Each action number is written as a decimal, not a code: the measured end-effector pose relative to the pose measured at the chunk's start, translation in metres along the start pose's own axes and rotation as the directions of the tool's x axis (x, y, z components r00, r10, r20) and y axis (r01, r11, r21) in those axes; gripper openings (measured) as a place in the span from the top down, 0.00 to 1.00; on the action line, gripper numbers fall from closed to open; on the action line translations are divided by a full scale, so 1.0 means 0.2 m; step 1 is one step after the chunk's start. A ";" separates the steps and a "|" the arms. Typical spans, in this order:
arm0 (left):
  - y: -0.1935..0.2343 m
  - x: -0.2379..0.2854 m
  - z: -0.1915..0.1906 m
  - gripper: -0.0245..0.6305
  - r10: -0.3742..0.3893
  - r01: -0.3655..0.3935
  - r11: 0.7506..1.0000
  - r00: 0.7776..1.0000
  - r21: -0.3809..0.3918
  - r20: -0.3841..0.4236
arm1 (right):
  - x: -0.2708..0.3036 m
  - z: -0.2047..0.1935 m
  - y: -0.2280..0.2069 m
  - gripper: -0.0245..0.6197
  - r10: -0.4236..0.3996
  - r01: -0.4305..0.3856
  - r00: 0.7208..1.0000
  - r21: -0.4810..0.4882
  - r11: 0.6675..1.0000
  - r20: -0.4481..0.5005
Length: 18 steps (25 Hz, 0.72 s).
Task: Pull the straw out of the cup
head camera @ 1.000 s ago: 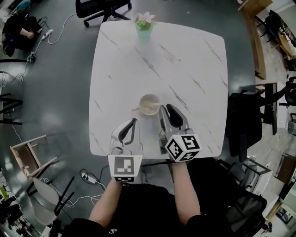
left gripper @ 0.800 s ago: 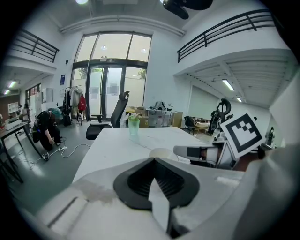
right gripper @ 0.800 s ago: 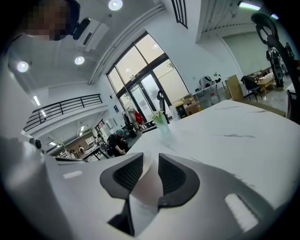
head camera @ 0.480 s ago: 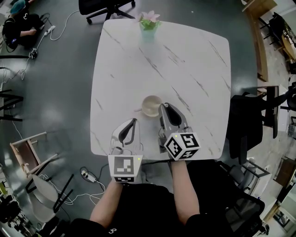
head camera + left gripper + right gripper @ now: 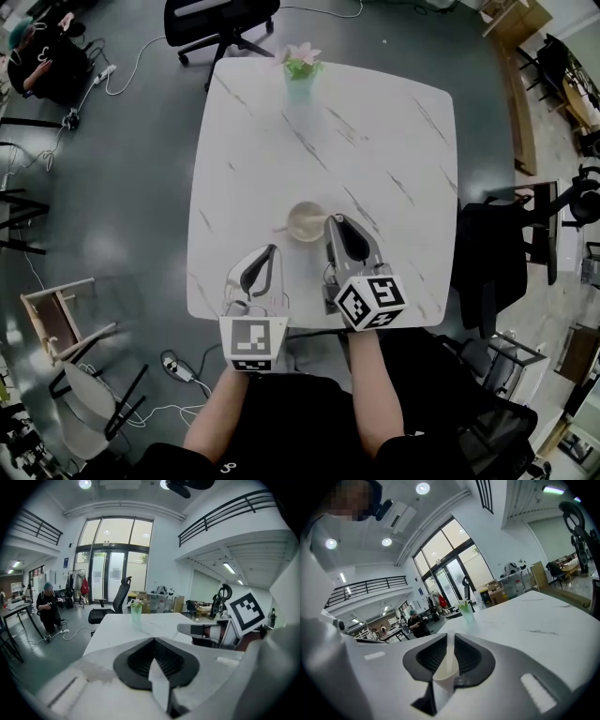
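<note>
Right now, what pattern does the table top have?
The table top is white with thin grey marble-like streaks. It shows best in the head view.

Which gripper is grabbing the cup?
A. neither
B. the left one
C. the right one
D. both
C: the right gripper has just been closing its jaws on the rim of the cup, while the left gripper sits apart from it.
</note>
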<state>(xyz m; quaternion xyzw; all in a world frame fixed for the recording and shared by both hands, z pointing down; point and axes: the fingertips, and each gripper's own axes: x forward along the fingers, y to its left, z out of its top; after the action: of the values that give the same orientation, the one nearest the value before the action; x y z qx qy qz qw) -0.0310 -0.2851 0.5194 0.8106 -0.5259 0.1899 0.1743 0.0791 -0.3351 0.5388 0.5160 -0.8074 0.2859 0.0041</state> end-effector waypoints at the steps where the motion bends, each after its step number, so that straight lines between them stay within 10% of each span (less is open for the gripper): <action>1: 0.00 -0.01 0.02 0.96 0.002 -0.002 1.000 1.000 0.001 0.008 | -0.01 0.03 0.02 0.88 0.007 -0.006 1.000 -0.014 1.000 0.007; 18: -0.01 -0.26 0.33 0.96 0.031 -0.041 0.998 0.982 0.049 0.187 | -0.39 0.44 0.39 0.89 0.079 -0.030 0.985 -0.302 0.953 0.151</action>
<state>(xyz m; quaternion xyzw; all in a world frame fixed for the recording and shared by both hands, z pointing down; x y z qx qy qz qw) -0.0408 -0.2750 0.4353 0.8194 -0.5493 0.1302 0.0996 0.0762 -0.2870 0.4065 0.5085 -0.8529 0.1179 0.0089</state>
